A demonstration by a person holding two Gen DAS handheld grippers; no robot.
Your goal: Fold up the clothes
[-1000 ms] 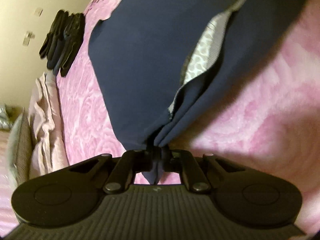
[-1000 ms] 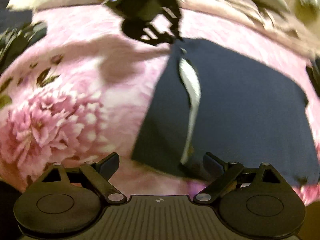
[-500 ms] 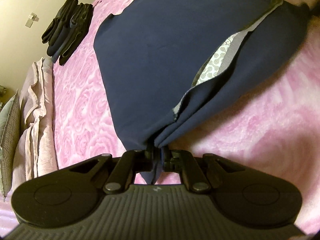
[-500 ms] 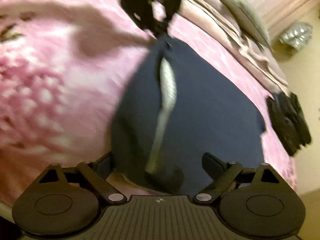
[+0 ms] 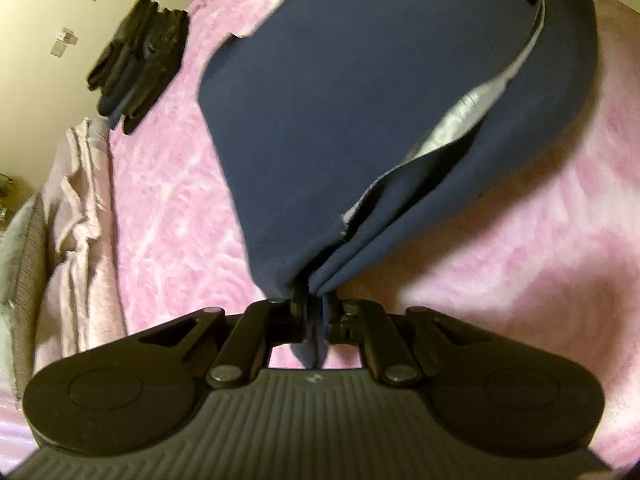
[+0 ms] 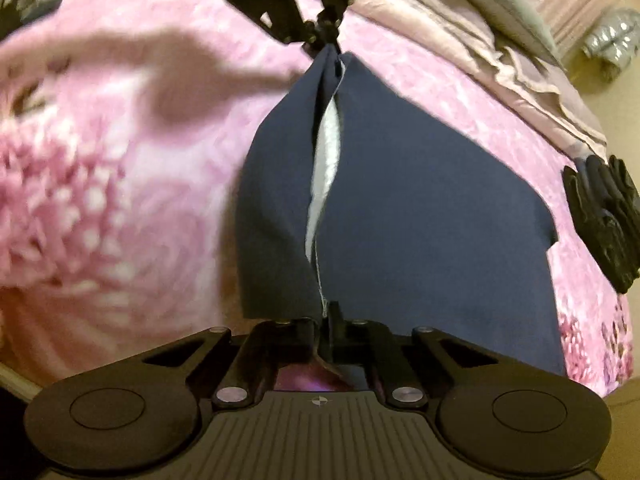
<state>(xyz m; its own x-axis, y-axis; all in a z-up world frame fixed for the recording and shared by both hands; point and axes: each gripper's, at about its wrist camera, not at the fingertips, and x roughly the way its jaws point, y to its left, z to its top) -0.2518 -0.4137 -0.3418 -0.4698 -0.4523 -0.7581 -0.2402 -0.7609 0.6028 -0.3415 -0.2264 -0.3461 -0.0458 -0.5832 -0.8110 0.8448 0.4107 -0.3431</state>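
Matt navy cloth garment [image 5: 340, 92] with a paler, faintly shiny grey lining [image 5: 460, 120], spread over a soft pink floral bedspread [image 5: 168, 200]. Both grippers, left [image 5: 314, 308] and right [image 6: 326, 320], are matt black plastic with ribbed bodies and small shiny metal rivets. Crumpled pale pink sheet [image 5: 76, 208] alongside.

The left gripper [image 5: 314, 312] pinches a corner of the navy garment [image 5: 344, 92] spread on the pink bedspread [image 5: 168, 184]; folded dark clothes [image 5: 140, 56] lie near the bed's far edge.
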